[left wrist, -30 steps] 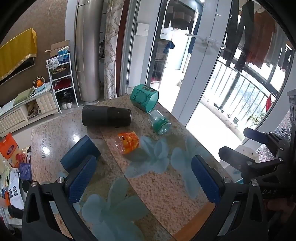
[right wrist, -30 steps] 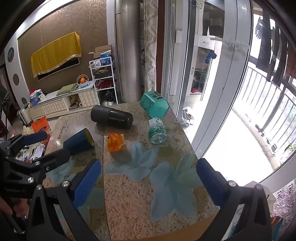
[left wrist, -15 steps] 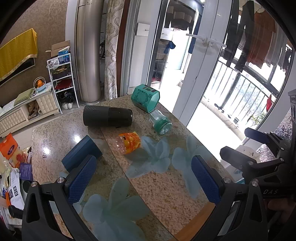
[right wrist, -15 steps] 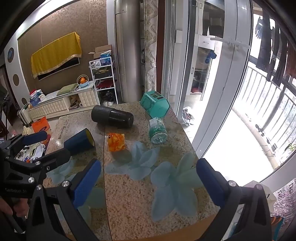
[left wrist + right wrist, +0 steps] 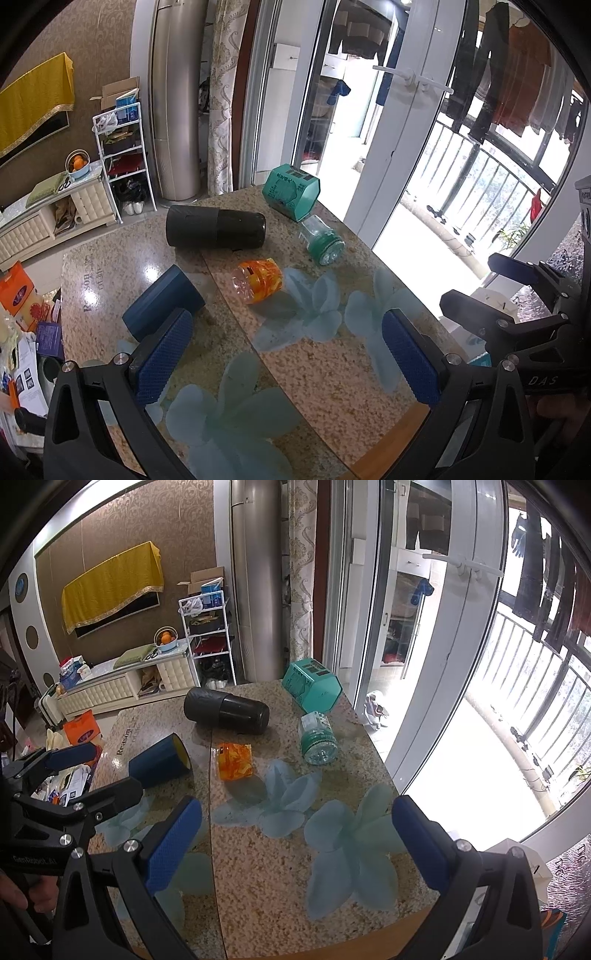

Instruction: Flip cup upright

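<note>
Over the last second both views are creeping slightly closer to the granite table (image 5: 314, 369); the approach is only beginning, and nothing is flipped yet. The navy cup (image 5: 159, 762) is lying on its side at the table's left. The left gripper (image 5: 284, 356) is hovering wide open, empty, its left pad just beside the cup. The right gripper (image 5: 295, 845) is likewise gaping, touching nothing.

a bright room beside a balcony

a brown patterned wall (image 5: 110, 554) carries a yellow cloth (image 5: 110, 585) draped over a dark screen. below it runs a white quilted cabinet (image 5: 129, 686), beside a white wire shelf (image 5: 208, 642) and a tall silver column (image 5: 255, 579). daylight floods through sliding glass doors (image 5: 406, 609); clothes (image 5: 517, 99) hang above the balcony railing (image 5: 491, 184).
</note>
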`<state>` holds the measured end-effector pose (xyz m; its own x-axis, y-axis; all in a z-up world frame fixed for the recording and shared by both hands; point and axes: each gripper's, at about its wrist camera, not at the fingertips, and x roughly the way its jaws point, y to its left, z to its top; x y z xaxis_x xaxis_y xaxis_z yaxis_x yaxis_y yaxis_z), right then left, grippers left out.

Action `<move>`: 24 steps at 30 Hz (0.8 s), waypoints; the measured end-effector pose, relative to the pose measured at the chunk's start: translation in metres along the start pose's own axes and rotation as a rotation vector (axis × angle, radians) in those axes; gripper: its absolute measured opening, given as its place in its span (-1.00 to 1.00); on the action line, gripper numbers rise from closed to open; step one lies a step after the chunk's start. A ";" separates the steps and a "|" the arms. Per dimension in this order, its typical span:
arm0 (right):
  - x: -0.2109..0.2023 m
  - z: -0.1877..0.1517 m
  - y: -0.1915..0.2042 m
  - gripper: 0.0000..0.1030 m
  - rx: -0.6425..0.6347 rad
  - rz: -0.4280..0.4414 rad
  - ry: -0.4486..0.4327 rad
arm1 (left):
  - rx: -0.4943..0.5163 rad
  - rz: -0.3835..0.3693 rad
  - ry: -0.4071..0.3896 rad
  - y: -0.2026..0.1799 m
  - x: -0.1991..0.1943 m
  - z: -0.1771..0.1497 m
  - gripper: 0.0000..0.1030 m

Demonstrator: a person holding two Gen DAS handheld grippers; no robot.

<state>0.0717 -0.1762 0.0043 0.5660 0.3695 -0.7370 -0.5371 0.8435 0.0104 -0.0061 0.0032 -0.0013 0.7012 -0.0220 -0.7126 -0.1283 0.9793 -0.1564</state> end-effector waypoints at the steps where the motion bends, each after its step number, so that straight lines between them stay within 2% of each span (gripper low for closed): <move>1: 0.000 0.000 0.000 1.00 0.000 0.001 -0.001 | 0.001 0.000 0.001 0.000 0.000 0.000 1.00; 17: -0.001 -0.001 0.001 1.00 0.003 0.000 -0.001 | 0.008 -0.010 0.006 0.001 0.004 -0.003 1.00; 24: 0.009 0.006 -0.005 1.00 0.018 0.002 0.032 | 0.013 -0.023 0.004 -0.003 0.011 -0.001 1.00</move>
<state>0.0830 -0.1750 0.0016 0.5443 0.3585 -0.7584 -0.5265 0.8498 0.0238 0.0009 -0.0001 -0.0091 0.7012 -0.0452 -0.7115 -0.1030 0.9811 -0.1638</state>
